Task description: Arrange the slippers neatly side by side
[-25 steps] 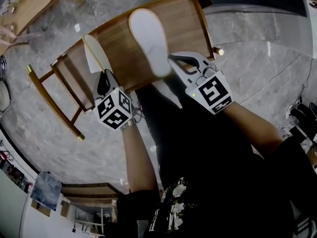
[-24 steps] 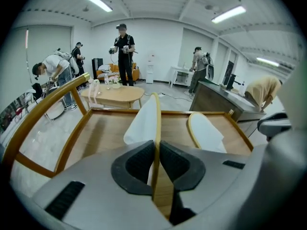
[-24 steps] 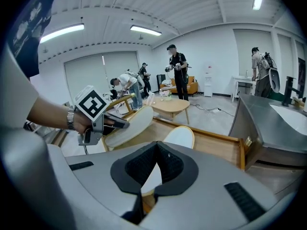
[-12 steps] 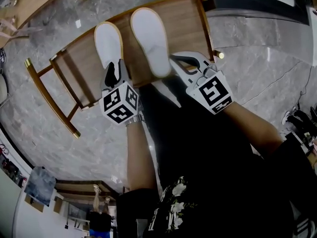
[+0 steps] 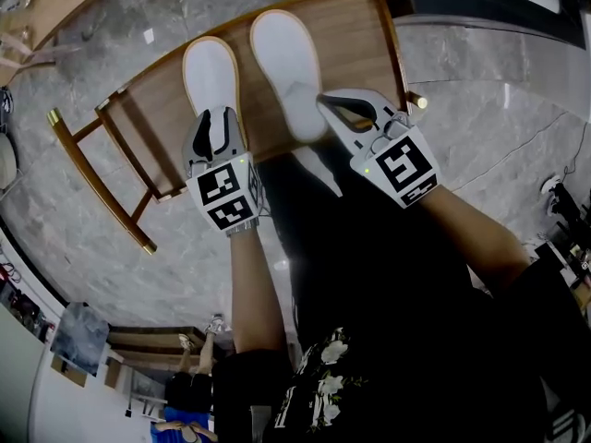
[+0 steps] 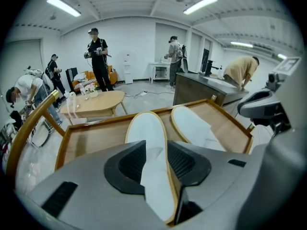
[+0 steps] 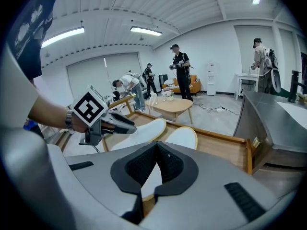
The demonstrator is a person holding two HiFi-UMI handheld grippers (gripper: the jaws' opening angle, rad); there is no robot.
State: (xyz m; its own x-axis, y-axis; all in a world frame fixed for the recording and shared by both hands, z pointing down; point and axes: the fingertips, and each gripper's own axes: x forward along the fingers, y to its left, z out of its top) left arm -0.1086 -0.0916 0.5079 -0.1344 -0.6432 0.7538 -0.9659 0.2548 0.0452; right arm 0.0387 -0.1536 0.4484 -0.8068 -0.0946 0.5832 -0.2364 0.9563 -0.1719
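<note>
Both slippers are flat, soft white ovals rimmed in tan, lying in a shallow wooden tray (image 5: 355, 35) with a raised rim, over grey marbled floor. A second ago the left slipper (image 5: 211, 72) stood on its edge. It now lies flat just beside the right slipper (image 5: 286, 58), the two parallel. My left gripper (image 5: 217, 118) has just been opening, and its ribbed black pads stand wide apart with that slipper's near end loose between them. My right gripper (image 5: 323, 104) is clamped on the right slipper's near end.
</note>
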